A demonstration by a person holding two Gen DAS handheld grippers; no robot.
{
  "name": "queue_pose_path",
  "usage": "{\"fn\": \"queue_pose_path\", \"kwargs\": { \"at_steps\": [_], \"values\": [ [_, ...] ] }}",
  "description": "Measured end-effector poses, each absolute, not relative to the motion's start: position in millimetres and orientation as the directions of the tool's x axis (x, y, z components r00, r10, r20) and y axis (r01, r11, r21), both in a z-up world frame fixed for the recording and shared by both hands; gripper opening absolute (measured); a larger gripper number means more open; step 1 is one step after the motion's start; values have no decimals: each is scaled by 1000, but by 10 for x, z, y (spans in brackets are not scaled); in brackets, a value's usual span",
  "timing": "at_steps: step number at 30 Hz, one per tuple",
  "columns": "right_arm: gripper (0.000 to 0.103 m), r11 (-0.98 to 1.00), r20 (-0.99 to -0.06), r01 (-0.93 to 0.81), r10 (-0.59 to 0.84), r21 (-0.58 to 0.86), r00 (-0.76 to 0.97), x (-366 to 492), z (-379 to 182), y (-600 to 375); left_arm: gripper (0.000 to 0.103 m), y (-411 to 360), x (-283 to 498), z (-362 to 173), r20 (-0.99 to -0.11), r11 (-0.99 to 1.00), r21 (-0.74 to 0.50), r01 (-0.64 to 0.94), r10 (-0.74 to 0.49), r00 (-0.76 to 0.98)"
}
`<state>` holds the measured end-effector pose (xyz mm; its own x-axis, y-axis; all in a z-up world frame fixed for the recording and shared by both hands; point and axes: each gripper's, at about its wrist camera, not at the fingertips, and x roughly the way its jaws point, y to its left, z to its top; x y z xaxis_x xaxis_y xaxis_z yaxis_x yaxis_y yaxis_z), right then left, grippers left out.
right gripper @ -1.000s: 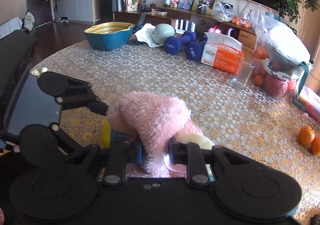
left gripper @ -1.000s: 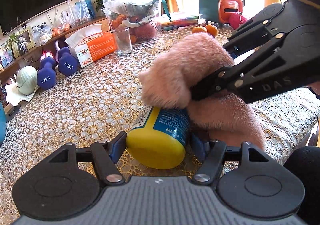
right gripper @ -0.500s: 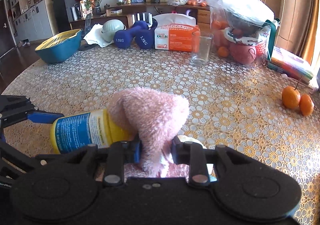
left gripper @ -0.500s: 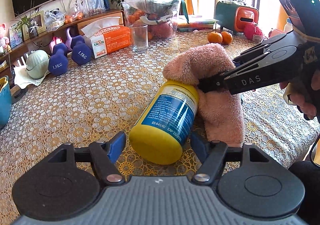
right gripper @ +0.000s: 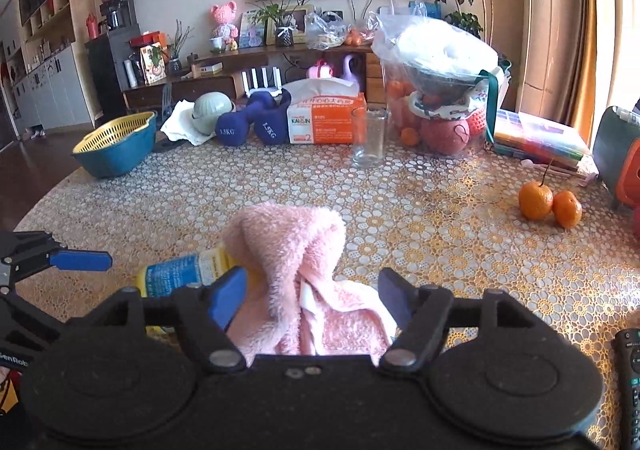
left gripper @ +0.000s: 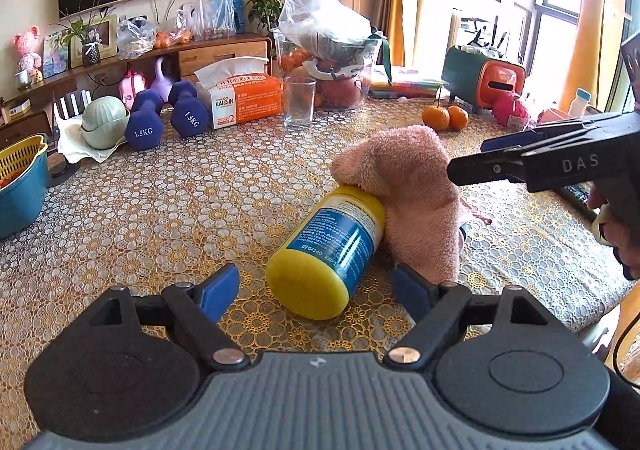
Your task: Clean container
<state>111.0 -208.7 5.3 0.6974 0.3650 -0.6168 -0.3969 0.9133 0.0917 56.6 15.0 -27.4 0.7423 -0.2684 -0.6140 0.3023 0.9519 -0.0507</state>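
Two oranges, lace-clothed table, living room

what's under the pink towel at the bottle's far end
The pink towel drapes over the far end of the yellow bottle, which lies on its side. That end is covered, so a cap cannot be seen.

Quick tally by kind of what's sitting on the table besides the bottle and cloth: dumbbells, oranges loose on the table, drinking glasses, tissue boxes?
Dumbbells: 2
Loose oranges: 2
Drinking glasses: 1
Tissue boxes: 1
Total: 6
More oranges show inside the fruit bag; those aren't counted.
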Motion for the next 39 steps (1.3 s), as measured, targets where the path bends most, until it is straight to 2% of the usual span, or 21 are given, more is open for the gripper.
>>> {"fn": "queue_pose_path", "kwargs": {
  "at_steps": [2, 5, 6, 11, 19, 31, 39],
  "values": [
    [80, 909, -592, -404, 383, 104, 709, 955, 119, -2091, 87, 147, 490, -227, -606, 955, -63, 291, -268, 749],
    [86, 902, -552, -414, 406, 118, 728, 711, 202, -2080, 102, 140, 362, -162, -591, 960, -72, 271, -261, 763],
    [88, 901, -537, -416, 413, 123, 735, 630, 232, -2084, 103, 140, 323, -143, -587, 961, -77, 265, -258, 768],
    [92, 898, -490, -426, 422, 109, 763, 287, 312, -2055, 103, 133, 175, -49, -580, 970, -101, 221, -238, 779],
    [95, 932, -431, -358, 349, 64, 832, -59, 295, -2054, 103, 45, -43, 41, -560, 978, -91, 186, -204, 803],
    [96, 940, -434, -318, 340, 127, 834, -247, 186, -2195, 103, -216, -240, 47, -554, 987, -1, 161, -135, 822],
    [96, 939, -439, -310, 343, 146, 831, -266, 156, -2241, 103, -253, -232, 17, -558, 985, 10, 174, -139, 818]
  ]
}}
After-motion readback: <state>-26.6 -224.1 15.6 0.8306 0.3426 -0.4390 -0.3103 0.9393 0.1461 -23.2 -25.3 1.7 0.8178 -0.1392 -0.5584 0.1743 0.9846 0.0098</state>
